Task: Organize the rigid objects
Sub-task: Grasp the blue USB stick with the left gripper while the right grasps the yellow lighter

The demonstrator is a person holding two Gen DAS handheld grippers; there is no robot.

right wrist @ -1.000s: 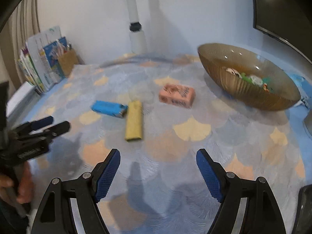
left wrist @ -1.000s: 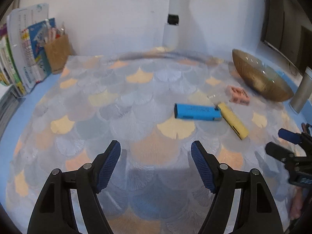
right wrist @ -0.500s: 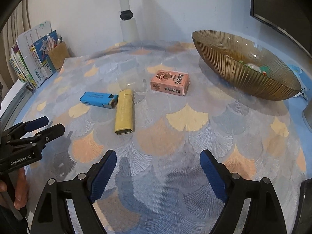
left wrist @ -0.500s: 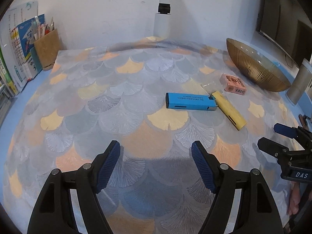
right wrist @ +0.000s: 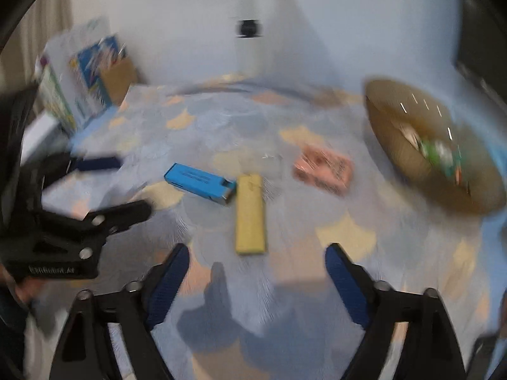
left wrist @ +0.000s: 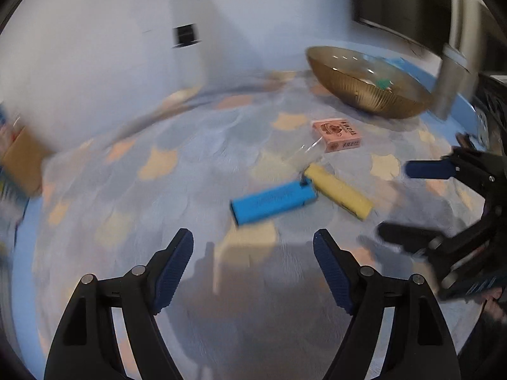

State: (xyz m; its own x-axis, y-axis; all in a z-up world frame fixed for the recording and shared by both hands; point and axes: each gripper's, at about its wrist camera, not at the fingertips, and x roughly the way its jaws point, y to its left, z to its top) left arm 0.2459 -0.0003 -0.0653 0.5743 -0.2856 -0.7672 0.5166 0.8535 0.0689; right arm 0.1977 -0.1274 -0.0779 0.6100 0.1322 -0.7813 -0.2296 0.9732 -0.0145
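A blue lighter, a yellow lighter and a pink box lie on the patterned mat. A brown ribbed bowl holding small items stands at the right. My left gripper is open and empty, just short of the blue lighter. My right gripper is open and empty, just short of the yellow lighter. Each gripper shows at the edge of the other's view: the right one, the left one.
Books and a brown pen holder stand at the back left by the wall. A grey cylinder stands beside the bowl. A dark screen hangs at the back right. Both views are blurred by motion.
Both grippers have moved forward toward the lighters, which now look larger and nearer. The left view has swung to the right. Both stay open.
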